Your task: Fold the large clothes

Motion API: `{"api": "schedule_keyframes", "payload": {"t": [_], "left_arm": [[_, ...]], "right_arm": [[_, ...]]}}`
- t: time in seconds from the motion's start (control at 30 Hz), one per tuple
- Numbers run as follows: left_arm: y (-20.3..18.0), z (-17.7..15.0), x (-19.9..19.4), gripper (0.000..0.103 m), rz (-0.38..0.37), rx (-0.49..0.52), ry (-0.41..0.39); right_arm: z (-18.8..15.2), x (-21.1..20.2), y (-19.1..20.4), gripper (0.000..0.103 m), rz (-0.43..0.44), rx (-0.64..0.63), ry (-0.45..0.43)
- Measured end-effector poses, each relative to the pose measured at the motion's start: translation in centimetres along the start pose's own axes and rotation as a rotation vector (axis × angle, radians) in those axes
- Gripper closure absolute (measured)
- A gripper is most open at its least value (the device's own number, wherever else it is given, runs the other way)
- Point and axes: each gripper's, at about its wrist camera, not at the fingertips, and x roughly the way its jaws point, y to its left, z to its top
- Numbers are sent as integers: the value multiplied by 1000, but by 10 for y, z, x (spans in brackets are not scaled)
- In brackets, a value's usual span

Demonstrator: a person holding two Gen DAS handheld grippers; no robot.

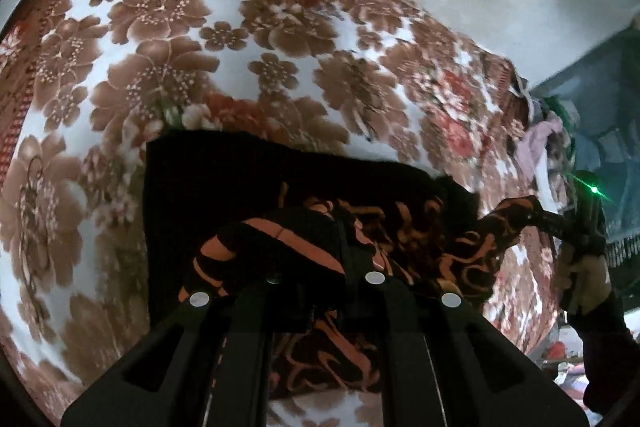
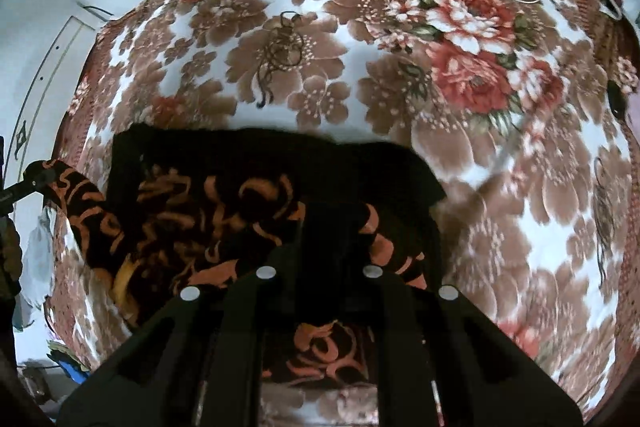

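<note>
Left gripper (image 1: 320,267) at six o'clock, seemingly clamped on a black garment with orange swirls (image 1: 384,231), spread over a floral blanket (image 1: 168,39). At three o'clock, right gripper (image 1: 538,217) pinching the garment's far corner, green light (image 1: 595,189) just above.

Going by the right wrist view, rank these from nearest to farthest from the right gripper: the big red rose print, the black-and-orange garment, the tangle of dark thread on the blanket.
1. black-and-orange garment, clamped in the right gripper.
2. tangle of dark thread, ahead on the blanket, slightly left.
3. big red rose print, upper right, not much beyond the thread.
</note>
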Motion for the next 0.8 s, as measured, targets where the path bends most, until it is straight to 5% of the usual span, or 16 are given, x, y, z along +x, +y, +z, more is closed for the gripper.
{"api": "schedule_keyframes", "payload": {"t": [0.23, 0.37, 0.43, 0.53, 0.63, 0.7, 0.73, 0.8], "left_arm": [[56, 58, 55, 96, 46, -88, 84], [85, 65, 95, 96, 99, -123, 157], [92, 62, 109, 95, 111, -125, 177], [98, 57, 120, 91, 111, -124, 193], [106, 56, 118, 77, 86, -148, 172], [105, 58, 108, 61, 68, -140, 144], [104, 59, 103, 51, 61, -133, 132], [98, 60, 88, 50, 54, -112, 106]], "right_arm": [[59, 51, -34, 91, -7, 73, 59], [66, 95, -52, 90, -27, 74, 115], [63, 112, -57, 82, -59, 37, 129], [58, 120, -58, 57, -90, -24, 138], [58, 112, -67, 34, -28, 0, 135], [61, 95, -80, 6, 20, 65, 108], [63, 85, -83, 4, 9, 83, 88], [67, 63, -95, 5, 38, 110, 48]]}}
